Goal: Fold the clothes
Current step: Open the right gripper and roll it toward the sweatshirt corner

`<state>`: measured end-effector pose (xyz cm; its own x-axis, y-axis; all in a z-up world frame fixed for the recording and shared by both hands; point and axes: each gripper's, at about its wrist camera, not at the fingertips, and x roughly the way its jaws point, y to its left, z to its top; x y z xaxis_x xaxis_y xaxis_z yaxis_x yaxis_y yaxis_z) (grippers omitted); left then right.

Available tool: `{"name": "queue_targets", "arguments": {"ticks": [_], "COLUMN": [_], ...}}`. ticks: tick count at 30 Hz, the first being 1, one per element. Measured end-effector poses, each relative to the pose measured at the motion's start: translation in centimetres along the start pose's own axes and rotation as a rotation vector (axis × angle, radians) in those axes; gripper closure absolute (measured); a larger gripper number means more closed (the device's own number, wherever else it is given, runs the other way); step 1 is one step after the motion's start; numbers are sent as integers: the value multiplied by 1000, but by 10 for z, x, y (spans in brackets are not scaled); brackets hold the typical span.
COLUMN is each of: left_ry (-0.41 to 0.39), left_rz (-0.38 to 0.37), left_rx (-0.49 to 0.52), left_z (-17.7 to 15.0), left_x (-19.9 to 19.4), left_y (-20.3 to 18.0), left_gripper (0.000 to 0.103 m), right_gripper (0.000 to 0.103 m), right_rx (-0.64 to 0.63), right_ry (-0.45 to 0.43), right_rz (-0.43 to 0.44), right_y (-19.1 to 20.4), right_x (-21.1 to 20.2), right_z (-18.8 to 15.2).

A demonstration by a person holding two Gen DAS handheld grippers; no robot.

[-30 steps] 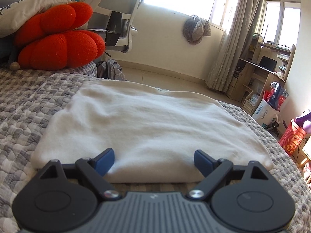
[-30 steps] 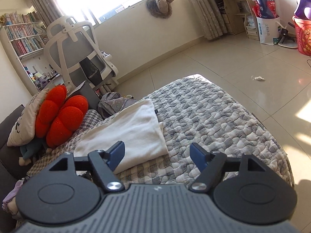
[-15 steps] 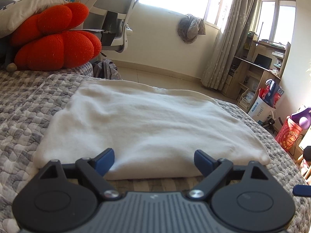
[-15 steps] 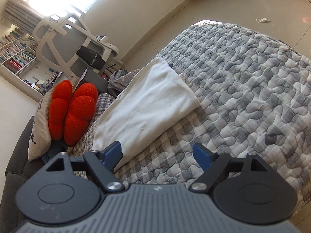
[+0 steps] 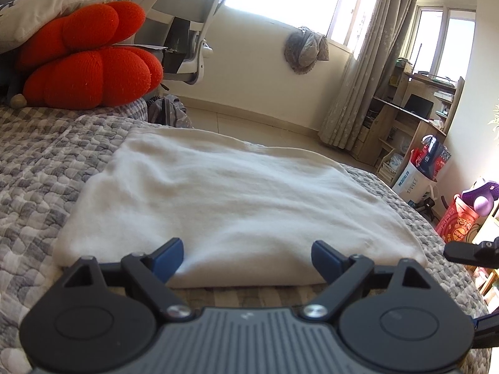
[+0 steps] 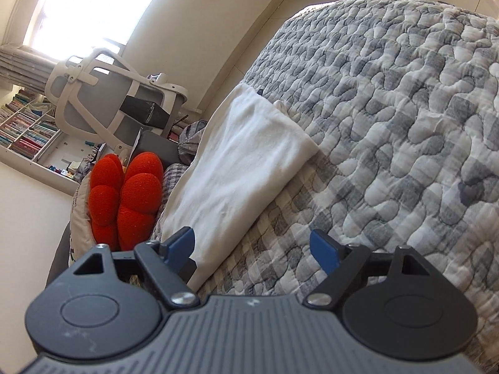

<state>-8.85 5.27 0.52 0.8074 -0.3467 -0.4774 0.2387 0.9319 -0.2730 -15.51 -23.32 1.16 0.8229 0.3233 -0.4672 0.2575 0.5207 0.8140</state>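
A white garment (image 5: pixel 224 205), folded into a flat rectangle, lies on the grey quilted bedspread (image 5: pixel 34 168). My left gripper (image 5: pixel 246 257) stands open just above the garment's near folded edge, its blue pads clear of the cloth. In the right wrist view the same white garment (image 6: pixel 243 168) runs from lower left to upper right. My right gripper (image 6: pixel 255 249) is open, rolled to one side, over the garment's near right corner and the bedspread (image 6: pixel 389 124); nothing is between its pads. Part of the right gripper's black frame (image 5: pixel 467 251) shows at the left view's right edge.
A red knotted cushion (image 5: pixel 90 71) and a pale pillow (image 5: pixel 40 15) sit at the bed's far left. Behind stands a white office chair (image 5: pixel 190 31). Bags and bins (image 5: pixel 427 168) crowd the floor at right near a wooden desk (image 5: pixel 414 121). A bookshelf (image 6: pixel 28 131) lines the wall.
The right gripper has dropped toward the bed and rolled, so the garment now looks larger and tilted. Its frame has come into the left view's right edge. The left gripper has held still.
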Motion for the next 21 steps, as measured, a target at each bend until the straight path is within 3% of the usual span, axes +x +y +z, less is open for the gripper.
{"name": "queue_targets", "arguments": {"ticks": [11, 17, 21], "left_ry": [0, 0, 11], "left_rz": [3, -1, 9], "left_rx": [-7, -15, 7], "left_z": [0, 0, 0], "left_x": [1, 1, 3], "left_y": [1, 1, -1], "left_gripper": [13, 10, 10], "right_gripper": [19, 19, 17], "right_rx": [-44, -183, -189], "right_ry": [-26, -104, -139], "right_rz": [51, 64, 38], "right_y": [-1, 13, 23], "right_x": [13, 40, 59], "right_z": [2, 1, 3]}}
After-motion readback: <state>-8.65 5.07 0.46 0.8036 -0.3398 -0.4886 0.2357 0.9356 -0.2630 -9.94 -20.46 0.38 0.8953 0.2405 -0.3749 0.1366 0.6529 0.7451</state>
